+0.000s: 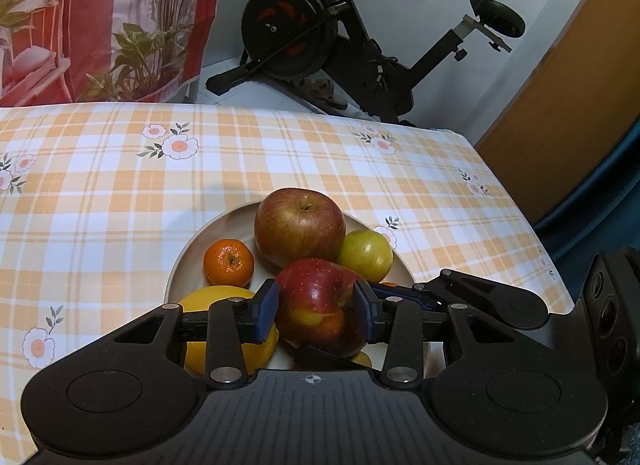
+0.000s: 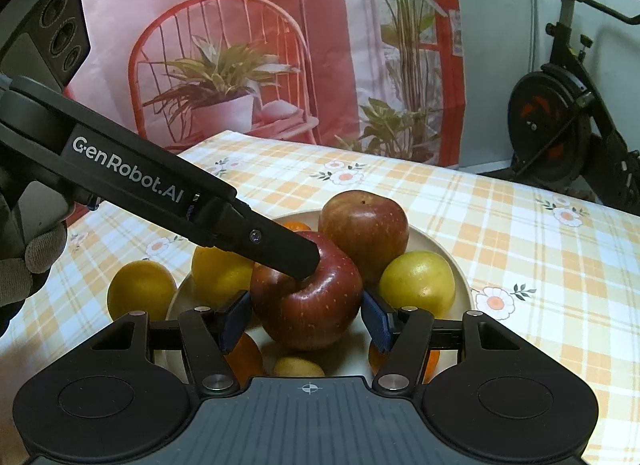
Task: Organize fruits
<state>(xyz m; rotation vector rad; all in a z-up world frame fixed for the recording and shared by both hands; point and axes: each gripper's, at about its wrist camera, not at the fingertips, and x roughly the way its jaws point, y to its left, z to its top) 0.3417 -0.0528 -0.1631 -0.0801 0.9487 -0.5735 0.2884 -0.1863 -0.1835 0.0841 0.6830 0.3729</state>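
A red apple [image 1: 318,307] [image 2: 308,297] sits on top of the fruit in a round beige plate [image 1: 192,253] [image 2: 462,277]. My left gripper [image 1: 316,311] is shut on this apple, blue pads against its sides. My right gripper [image 2: 306,315] stands around the same apple, its pads close to both sides with a small gap. In the right wrist view the left gripper's finger [image 2: 280,249] reaches in from the left onto the apple's top. The plate also holds a bigger apple [image 1: 300,231] [image 2: 364,231], a mandarin [image 1: 229,263], a greenish lemon [image 1: 366,255] [image 2: 416,285] and yellow lemons [image 1: 228,325] [image 2: 220,271].
One yellow fruit [image 2: 142,291] lies on the checked tablecloth [image 1: 100,193] left of the plate. An exercise bike [image 1: 320,37] stands beyond the table's far edge. A printed red curtain [image 2: 280,45] hangs behind. The table's right edge [image 1: 516,201] is close to the plate.
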